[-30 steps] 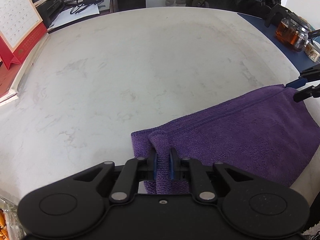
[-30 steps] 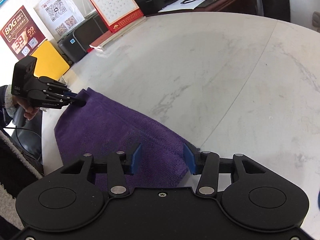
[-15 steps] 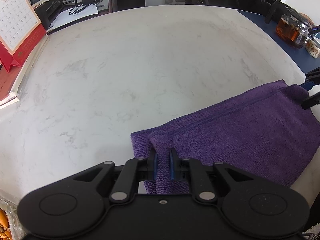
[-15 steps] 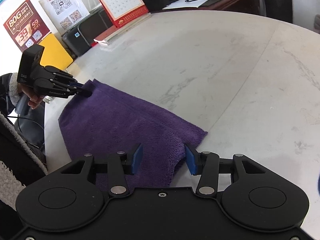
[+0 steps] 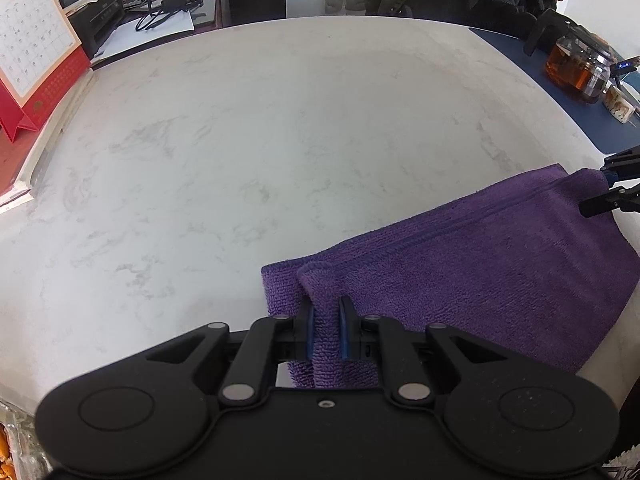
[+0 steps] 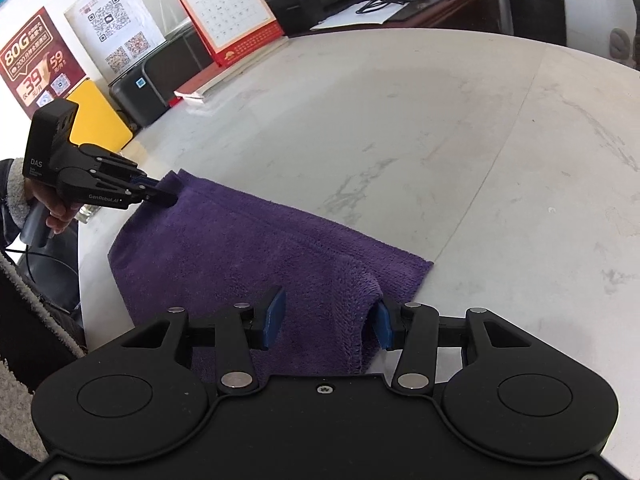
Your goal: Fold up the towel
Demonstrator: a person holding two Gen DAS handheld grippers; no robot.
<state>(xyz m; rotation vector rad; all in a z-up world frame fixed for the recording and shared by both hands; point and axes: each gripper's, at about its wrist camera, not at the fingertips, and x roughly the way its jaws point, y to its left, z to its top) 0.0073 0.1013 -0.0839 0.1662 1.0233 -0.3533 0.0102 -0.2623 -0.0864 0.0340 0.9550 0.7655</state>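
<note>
A purple terry-cloth towel (image 5: 472, 264) lies folded over on the white marble-patterned tabletop (image 5: 248, 132), close to the near edge, its long fold line running between the two grippers. The left gripper (image 5: 325, 330) has its blue-padded jaws drawn close together, pinching a bunched corner of the towel — the fabric stands up in a ridge between the pads and fills the narrow gap. In the right wrist view the same gripper (image 6: 160, 196) shows at the towel's far corner, black fingers closed on the hem.

The right gripper (image 6: 326, 318) has its jaws spread wide, straddling the towel's other end. The cloth passes between the blue pads (image 6: 272, 316); the right-hand pad sits just beside the towel's rolled edge — whether it touches cannot be told. A red-based desk calendar (image 6: 228, 12) stands at the table's far side.
</note>
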